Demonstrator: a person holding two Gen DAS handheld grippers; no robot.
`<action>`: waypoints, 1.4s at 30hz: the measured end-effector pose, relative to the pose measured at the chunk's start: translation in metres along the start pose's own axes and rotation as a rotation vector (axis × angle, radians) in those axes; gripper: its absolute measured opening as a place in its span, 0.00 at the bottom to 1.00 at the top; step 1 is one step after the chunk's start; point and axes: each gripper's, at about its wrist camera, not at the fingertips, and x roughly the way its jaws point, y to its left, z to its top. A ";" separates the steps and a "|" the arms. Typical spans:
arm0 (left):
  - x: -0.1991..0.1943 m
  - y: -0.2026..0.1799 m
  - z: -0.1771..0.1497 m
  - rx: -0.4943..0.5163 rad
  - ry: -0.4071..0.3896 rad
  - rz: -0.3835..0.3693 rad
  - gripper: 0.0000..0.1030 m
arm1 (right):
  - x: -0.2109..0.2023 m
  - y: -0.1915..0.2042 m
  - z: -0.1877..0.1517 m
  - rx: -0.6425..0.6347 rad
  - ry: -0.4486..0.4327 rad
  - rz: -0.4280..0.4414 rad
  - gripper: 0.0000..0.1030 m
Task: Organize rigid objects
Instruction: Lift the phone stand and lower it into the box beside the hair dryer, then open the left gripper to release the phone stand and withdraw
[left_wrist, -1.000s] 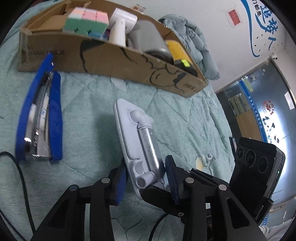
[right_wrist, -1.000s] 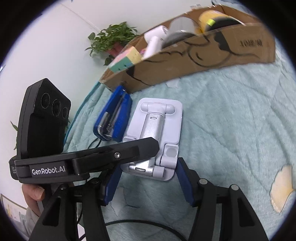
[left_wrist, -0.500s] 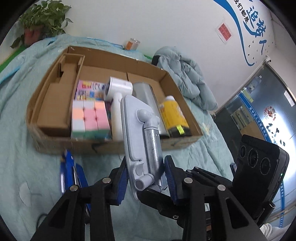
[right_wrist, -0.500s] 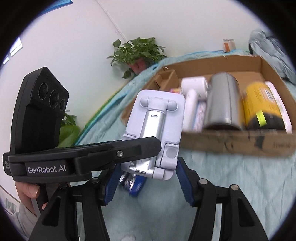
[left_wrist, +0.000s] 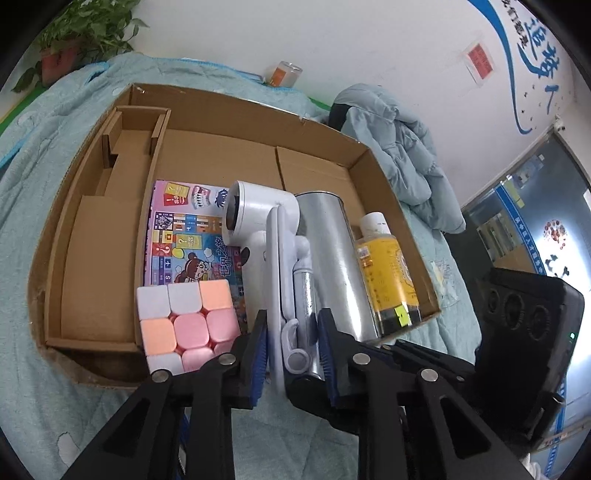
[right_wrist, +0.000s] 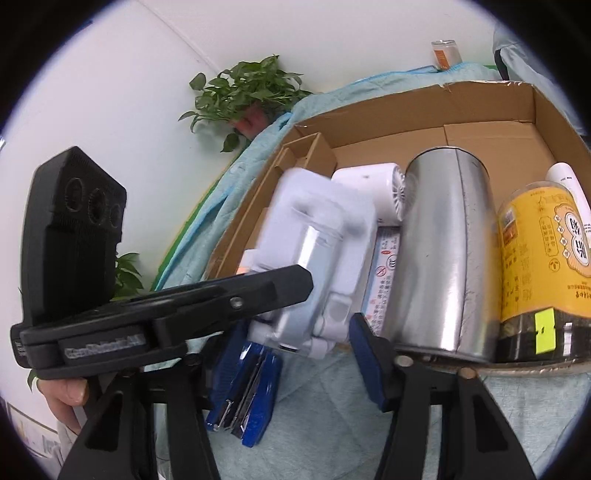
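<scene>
A brown cardboard box (left_wrist: 92, 206) sits on a soft teal quilt (left_wrist: 33, 155). Inside, from the left, lie a pastel puzzle cube (left_wrist: 184, 321), a colourful flat box (left_wrist: 184, 240), a smooth white plastic gadget (left_wrist: 258, 214), a shiny round metal can (left_wrist: 332, 251) and a yellow jar (left_wrist: 388, 273). The left gripper (left_wrist: 291, 350) tips down over the box. Its jaws have just been closing and now clamp the pale plastic phone stand (left_wrist: 286, 273), held on edge. The right gripper (right_wrist: 306, 347) also tips down, its jaws apart on both sides of the blurry stand.

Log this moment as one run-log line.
left gripper: just closed further, gripping phone stand | right gripper: just closed further, stand between, grip unclear | stand: airborne at cardboard box front
</scene>
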 end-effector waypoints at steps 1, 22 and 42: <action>0.002 0.002 0.001 -0.011 0.002 -0.014 0.21 | -0.001 0.001 0.001 -0.005 -0.001 -0.012 0.51; 0.015 -0.001 0.001 -0.116 -0.022 -0.050 0.20 | 0.002 0.011 -0.008 -0.108 -0.065 -0.225 0.17; -0.096 0.032 -0.101 0.077 -0.224 0.370 0.99 | -0.022 0.012 -0.072 -0.142 -0.148 -0.293 1.00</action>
